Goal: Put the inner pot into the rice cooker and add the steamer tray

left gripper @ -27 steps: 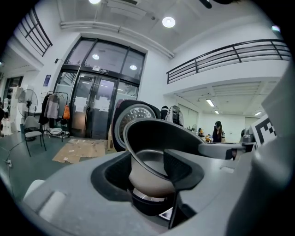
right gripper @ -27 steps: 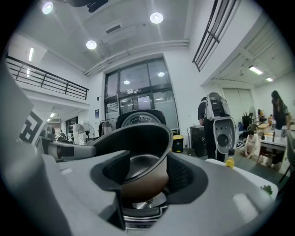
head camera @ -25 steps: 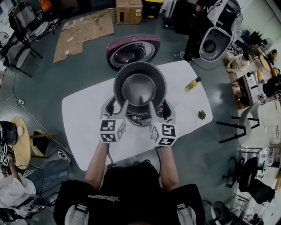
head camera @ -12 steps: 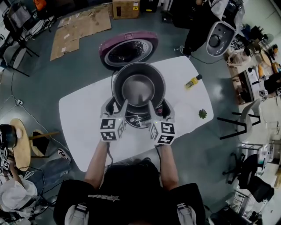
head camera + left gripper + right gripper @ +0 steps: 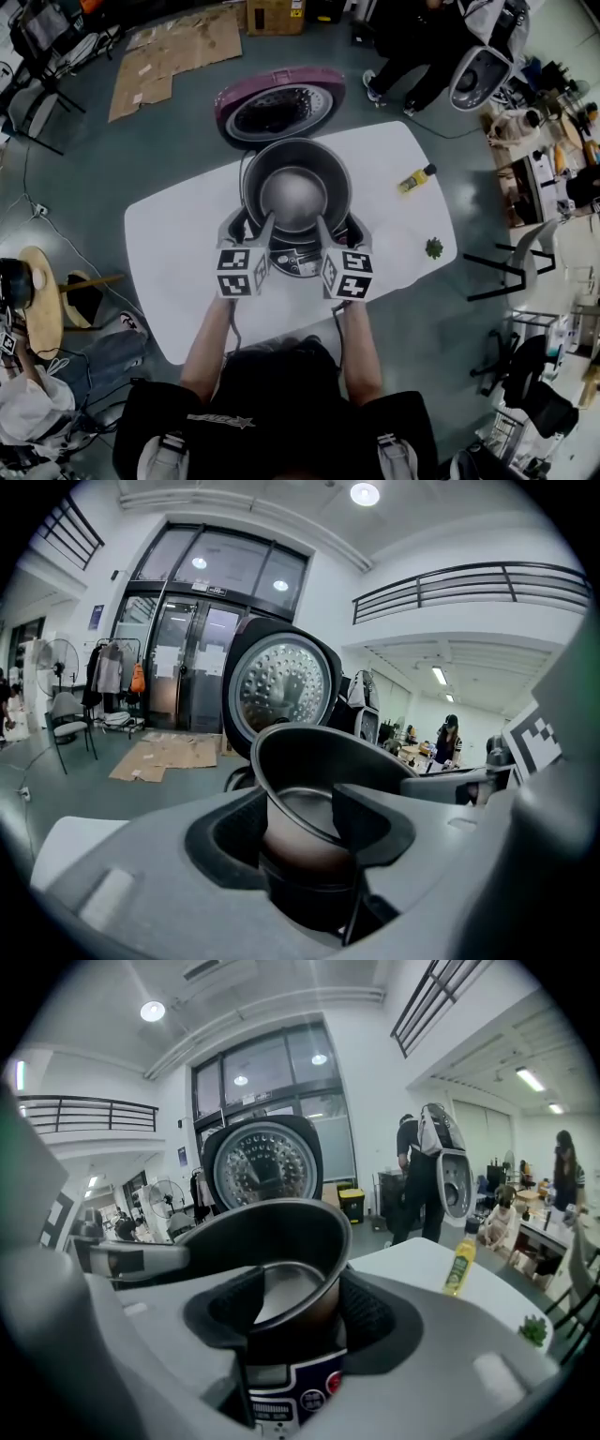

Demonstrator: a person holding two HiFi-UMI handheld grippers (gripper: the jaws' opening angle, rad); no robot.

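Inside, the inner pot (image 5: 296,192) gleams grey

- Black short-sleeved T-shirt (image 5: 272,403) behind the grippers, with a small white logo (image 5: 220,422) on the chest.
- Grey shoulder straps (image 5: 161,457).
- Pale grey shells on the left gripper (image 5: 248,228) and right gripper (image 5: 342,230), with dark ribbed pads (image 5: 370,822).
- A cube (image 5: 242,274) of black-and-white square markers at each gripper's rear.

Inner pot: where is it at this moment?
In the head view the inner pot is centre-frame, at the mouth of the rice cooker, in front of its open lid; the left gripper and right gripper hold its near rim.
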